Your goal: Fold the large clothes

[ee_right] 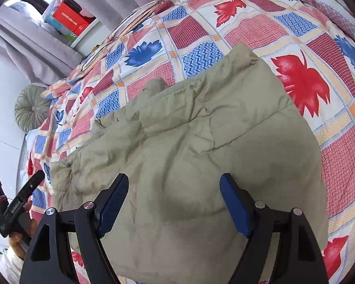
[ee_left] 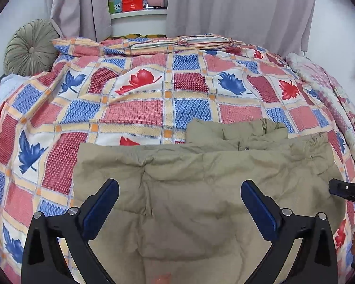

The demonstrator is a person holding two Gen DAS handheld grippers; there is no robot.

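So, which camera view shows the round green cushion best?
The left wrist view: the round green cushion appears larger there, with its pleats and centre button clear, beside the patterned bedspread. The right wrist view shows it smaller, near the picture's left edge, partly hidden by the bedspread.

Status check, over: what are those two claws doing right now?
Left gripper open, right gripper open. Khaki jacket folded on bedspread. Nothing in the way.
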